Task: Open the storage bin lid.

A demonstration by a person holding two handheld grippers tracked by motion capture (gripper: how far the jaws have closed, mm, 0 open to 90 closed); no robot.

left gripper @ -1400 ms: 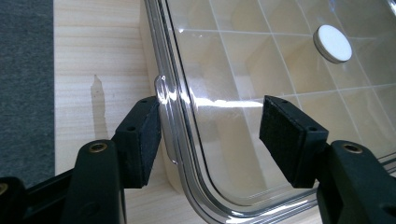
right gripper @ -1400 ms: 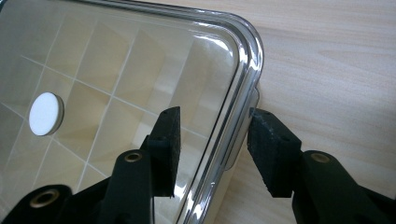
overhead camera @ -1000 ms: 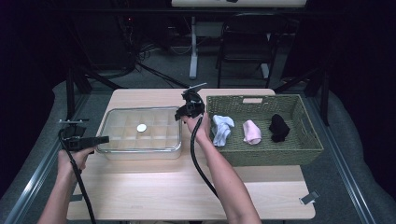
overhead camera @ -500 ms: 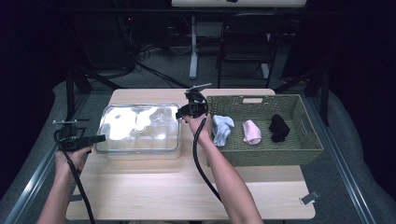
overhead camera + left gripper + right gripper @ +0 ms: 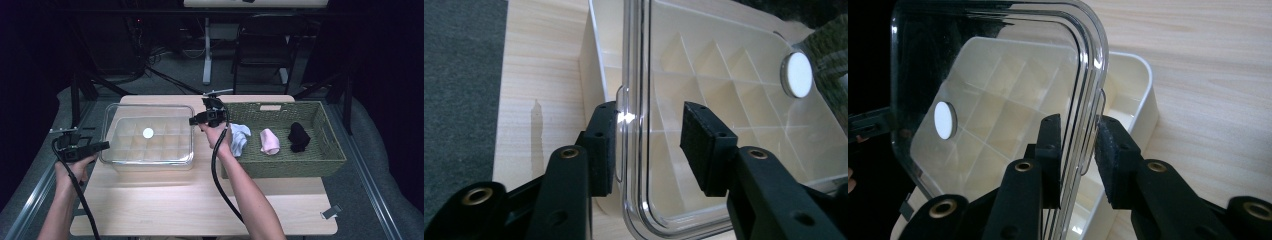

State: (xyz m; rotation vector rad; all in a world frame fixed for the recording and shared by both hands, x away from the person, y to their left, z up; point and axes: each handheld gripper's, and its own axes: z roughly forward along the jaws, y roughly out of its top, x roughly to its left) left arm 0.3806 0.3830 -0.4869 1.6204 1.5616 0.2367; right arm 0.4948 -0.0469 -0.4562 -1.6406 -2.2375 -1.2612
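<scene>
Two grippers meet on one clear plastic lid (image 5: 148, 134), which sits over the white compartment box (image 5: 1128, 107) at the left half of the wooden table (image 5: 200, 210). A white round disc (image 5: 148, 133) marks the lid near its middle.

Your right gripper (image 5: 1077, 145) straddles the lid's right edge at its small tab: one pad lies against the clear plastic, the other sits just beside the rim, so the jaws look closed on the lid there, though you cannot be fully sure of the squeeze. In that view the lid stands tilted, lifted off the box along this side, with the divided cells showing through it.

Your left gripper (image 5: 648, 145) stands open around the opposite edge. One pad touches the rim by its tab; the other is held well apart from it, over the lid's top.

Just right of the box, touching your right hand (image 5: 216, 135), sits a green woven basket (image 5: 320, 162). It holds a white sock (image 5: 240, 137), a pink sock (image 5: 270, 140) and a black sock (image 5: 298, 136), lying apart in a row. The basket's left wall stands close behind your right wrist. A small grey clip (image 5: 331, 211) lies near the table's front right corner.
</scene>
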